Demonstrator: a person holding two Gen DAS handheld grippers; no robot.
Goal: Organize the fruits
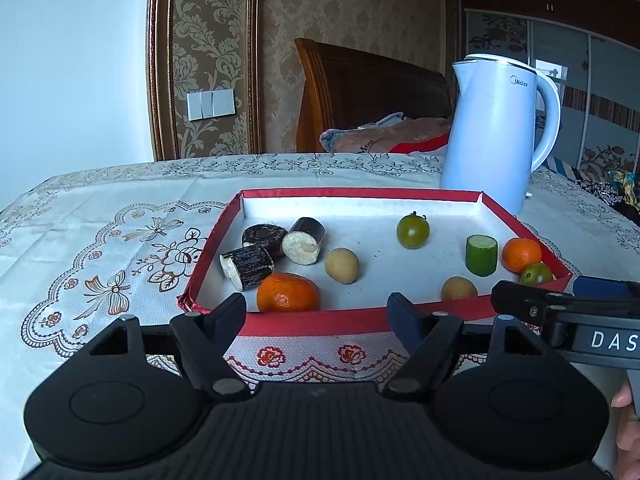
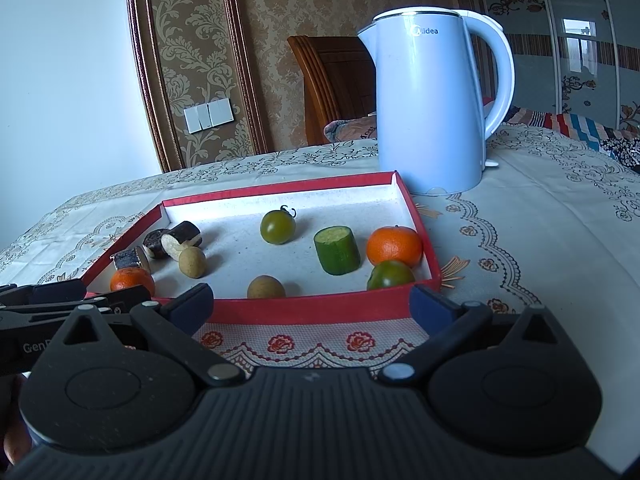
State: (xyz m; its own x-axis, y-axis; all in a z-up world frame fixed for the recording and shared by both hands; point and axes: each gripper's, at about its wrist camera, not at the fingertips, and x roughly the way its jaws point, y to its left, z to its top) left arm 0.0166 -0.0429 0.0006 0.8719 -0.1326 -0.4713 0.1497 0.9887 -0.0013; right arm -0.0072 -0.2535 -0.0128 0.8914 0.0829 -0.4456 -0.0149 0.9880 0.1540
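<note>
A shallow red-rimmed tray (image 1: 320,320) (image 2: 304,310) lies on the table and holds the fruit. Three dark sugarcane pieces (image 1: 276,246) (image 2: 172,240) lie at its left. It also holds two oranges (image 1: 288,292) (image 2: 394,246), two green tomatoes (image 1: 413,231) (image 2: 278,227), a cucumber piece (image 1: 481,255) (image 2: 337,250) and two tan longans (image 1: 341,265) (image 2: 266,287). My left gripper (image 1: 318,312) is open and empty just before the tray's near rim. My right gripper (image 2: 312,300) is open and empty before the same rim, further right; it shows in the left wrist view (image 1: 560,308).
A light blue electric kettle (image 1: 496,128) (image 2: 436,100) stands right behind the tray's far right corner. The table has an embroidered white cloth (image 1: 100,248) (image 2: 540,220). A bed with a wooden headboard (image 1: 360,88) is beyond the table.
</note>
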